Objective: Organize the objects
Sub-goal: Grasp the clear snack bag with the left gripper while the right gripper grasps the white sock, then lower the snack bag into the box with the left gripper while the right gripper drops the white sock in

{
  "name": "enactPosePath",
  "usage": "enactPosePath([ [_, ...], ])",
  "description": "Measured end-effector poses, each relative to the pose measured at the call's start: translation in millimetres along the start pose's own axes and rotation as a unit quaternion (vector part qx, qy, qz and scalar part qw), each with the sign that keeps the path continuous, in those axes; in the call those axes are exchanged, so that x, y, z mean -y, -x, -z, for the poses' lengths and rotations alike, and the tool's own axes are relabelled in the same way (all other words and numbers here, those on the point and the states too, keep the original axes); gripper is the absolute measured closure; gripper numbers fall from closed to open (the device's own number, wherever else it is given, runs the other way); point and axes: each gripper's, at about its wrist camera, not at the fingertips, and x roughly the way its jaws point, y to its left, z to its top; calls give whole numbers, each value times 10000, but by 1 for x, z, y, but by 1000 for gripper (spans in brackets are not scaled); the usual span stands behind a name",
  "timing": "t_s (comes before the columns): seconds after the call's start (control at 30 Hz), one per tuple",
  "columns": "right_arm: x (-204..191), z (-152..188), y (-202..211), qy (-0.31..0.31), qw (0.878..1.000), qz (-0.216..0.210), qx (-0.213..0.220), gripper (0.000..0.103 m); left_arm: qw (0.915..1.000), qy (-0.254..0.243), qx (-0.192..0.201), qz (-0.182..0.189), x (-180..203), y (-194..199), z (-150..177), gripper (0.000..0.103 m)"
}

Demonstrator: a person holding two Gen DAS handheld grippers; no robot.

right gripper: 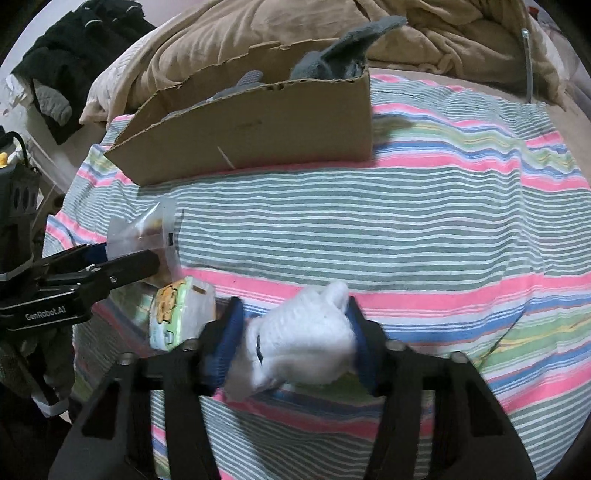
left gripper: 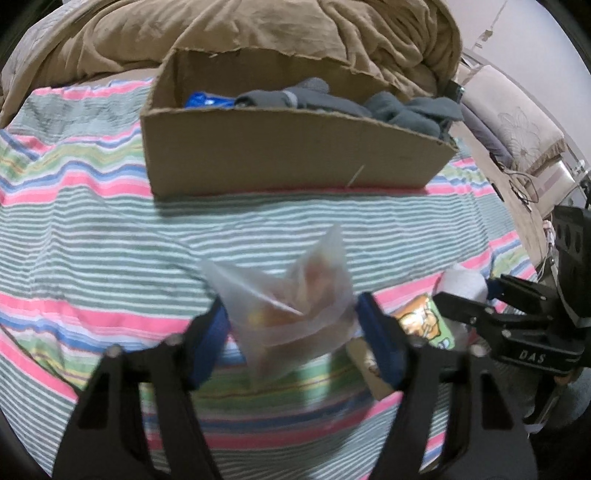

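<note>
My left gripper point(left gripper: 291, 314) is shut on a clear plastic bag point(left gripper: 291, 314) with orange contents, held above the striped bedsheet point(left gripper: 110, 236); the bag also shows in the right wrist view point(right gripper: 147, 230). My right gripper point(right gripper: 295, 328) is shut on a white knitted sock point(right gripper: 303, 336), low over the sheet. An open cardboard box point(left gripper: 288, 155) stands behind, holding grey socks point(left gripper: 406, 109) and a blue packet point(left gripper: 203, 99). A green tissue pack point(right gripper: 177, 310) with a cartoon print lies between the two grippers.
A tan duvet point(left gripper: 258, 29) is bunched behind the box. Dark clothes point(right gripper: 74, 55) lie off the bed at the far left of the right wrist view. A cushioned chair point(left gripper: 517, 129) and cables stand beside the bed.
</note>
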Motion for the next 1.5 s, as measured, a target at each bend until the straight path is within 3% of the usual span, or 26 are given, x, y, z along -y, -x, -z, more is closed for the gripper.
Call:
enactPosePath([
  [0.23,0,-3,12,128,9998,13,143,71,9998,-108,171,40,5,9,-2,50],
  [0.7,-2,-19,42,282,9981,142,526,73,9980,-146,615,21,9,47,-16,51],
  [1.5,-32,-95,67,779,9899,5,1183,73,9904,-110,1364,-178,-10,96,-64,51],
])
